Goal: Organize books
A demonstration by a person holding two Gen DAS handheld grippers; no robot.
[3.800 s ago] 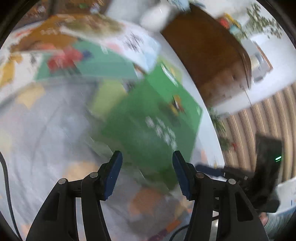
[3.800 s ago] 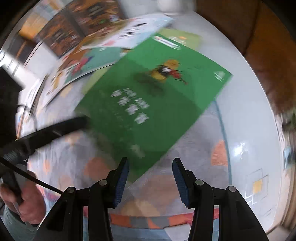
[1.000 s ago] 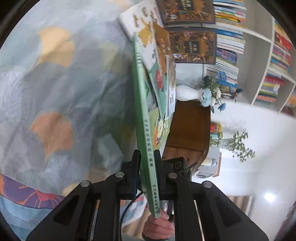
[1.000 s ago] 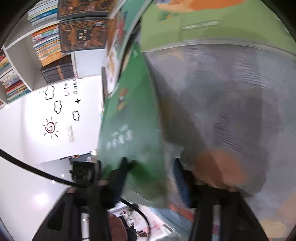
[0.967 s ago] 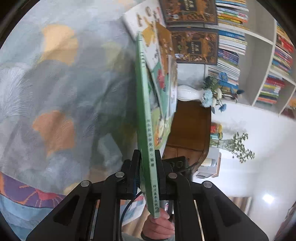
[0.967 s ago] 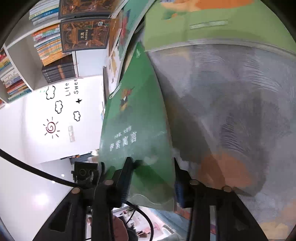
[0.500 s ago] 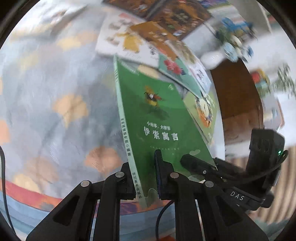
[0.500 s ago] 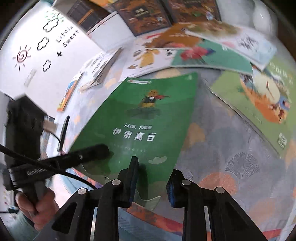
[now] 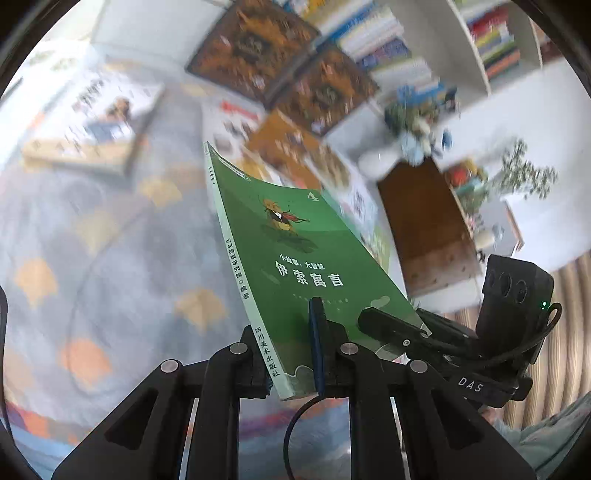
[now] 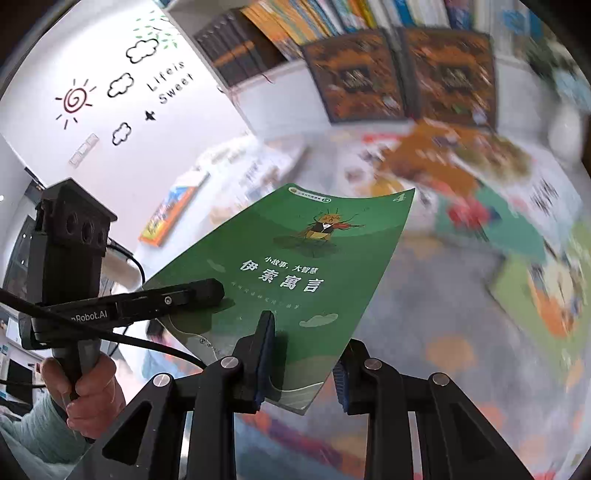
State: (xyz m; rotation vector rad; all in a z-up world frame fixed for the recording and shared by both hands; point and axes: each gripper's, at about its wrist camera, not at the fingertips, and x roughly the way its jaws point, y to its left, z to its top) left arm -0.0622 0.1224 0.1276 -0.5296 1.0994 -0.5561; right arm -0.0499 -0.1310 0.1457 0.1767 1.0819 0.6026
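Note:
A thin green book with white title characters and a small insect figure is held in the air above the rug, cover up, slightly bowed. My left gripper is shut on its near edge, right by the spine. My right gripper is shut on the near edge of the same green book, by the other corner. In the left wrist view one right-gripper finger lies on the cover. In the right wrist view a left-gripper finger rests on the cover, and a hand grips that tool's handle.
Several picture books lie fanned out on the grey patterned rug. Two dark brown books lean against a filled bookshelf. A book stack sits far left. A brown wooden cabinet and white vase stand right.
The book has risen off the rug and rolled from edge-on to cover up. Both grippers rose and turned with it. The right jaws, wider a second ago, have closed on it.

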